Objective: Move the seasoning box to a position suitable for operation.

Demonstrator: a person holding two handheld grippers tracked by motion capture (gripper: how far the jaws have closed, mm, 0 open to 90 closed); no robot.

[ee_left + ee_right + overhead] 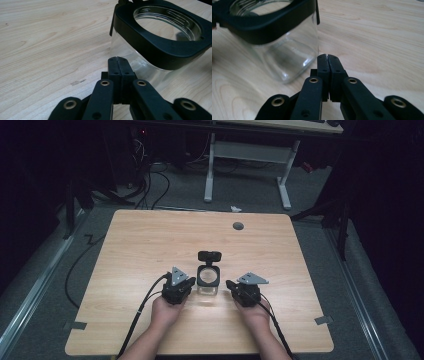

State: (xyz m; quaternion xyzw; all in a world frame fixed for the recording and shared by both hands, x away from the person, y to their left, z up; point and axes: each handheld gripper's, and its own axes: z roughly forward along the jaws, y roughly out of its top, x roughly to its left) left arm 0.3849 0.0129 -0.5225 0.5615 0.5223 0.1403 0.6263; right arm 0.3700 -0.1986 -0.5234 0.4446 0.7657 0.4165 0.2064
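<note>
While both hands rest low on the wooden table, a clear glass jar sits between the two grippers — that's the landmark. Jar: square-ish clear body, black collar round an open mouth, standing upright on the tabletop; black lid hangs back behind it on the far side, away from the person.

Left gripper is just beside the jar's left side, jaws pressed together w/ nothing between them. Its own view has the closed tips right by the jar's lower glass wall, near a corner; can't tell if they touch.

Right gripper is just beside the jar's right side, also pressed together, nothing pinched. Its view puts the tips close to the jar's bottom corner, a sliver of bare wood between — apart, not touching.

Grey round plug in the table is well beyond the jar, toward the far edge.
</note>
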